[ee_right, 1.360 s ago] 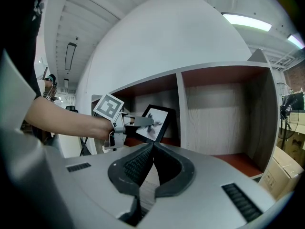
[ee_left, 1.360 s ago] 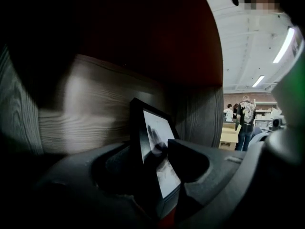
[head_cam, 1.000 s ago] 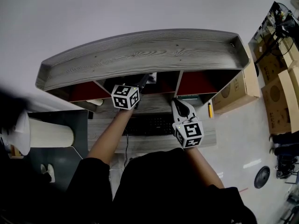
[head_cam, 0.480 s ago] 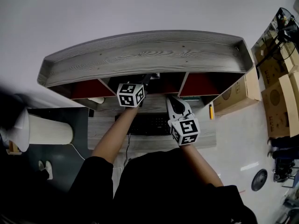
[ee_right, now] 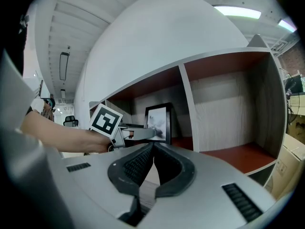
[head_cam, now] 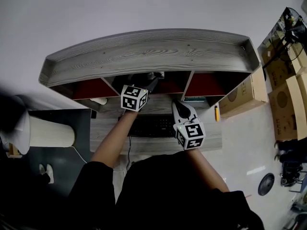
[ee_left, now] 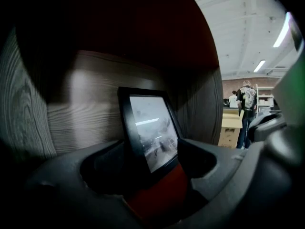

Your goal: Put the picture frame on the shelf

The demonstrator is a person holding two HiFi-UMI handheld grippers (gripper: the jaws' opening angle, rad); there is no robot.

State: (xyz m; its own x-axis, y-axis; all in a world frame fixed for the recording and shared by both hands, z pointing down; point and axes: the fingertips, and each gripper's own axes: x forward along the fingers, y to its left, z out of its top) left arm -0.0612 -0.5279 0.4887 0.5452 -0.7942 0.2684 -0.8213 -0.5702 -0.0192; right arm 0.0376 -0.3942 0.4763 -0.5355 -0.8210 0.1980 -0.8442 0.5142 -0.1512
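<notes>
Black picture frame [ee_left: 151,130] standing up inside the middle cubby of the gray wooden shelf [head_cam: 144,56], on the red floor of that cubby. Right between the two fingers [ee_left: 209,161] of the left gripper [ee_left: 155,168], near their tips, picture side facing the fingers. Left fingers wide apart, just been opening, not squeezing the frame at all. Gray wood wall behind the frame, past the fingertips.

In the right gripper view, the same picture frame [ee_right: 159,120] up ahead of the right fingers [ee_right: 136,166]. Left gripper [ee_right: 151,133] reaching in at it from the left side. Right gripper [ee_right: 153,149] out in front of the shelf, well apart from the frame. Right fingers pressed together at the tips, holding nothing. Another cubby with a red floor off to the right of those fingers.

In the head view, left gripper [head_cam: 152,82] poking in under the shelf top. Right gripper [head_cam: 178,107] beside it, over a black keyboard [head_cam: 153,127] on the surface [head_cam: 211,139]. Brown cardboard boxes [head_cam: 242,92] far off to the right of the right fingers. A person [ee_left: 247,109] standing far away, to the right of the left fingers.
</notes>
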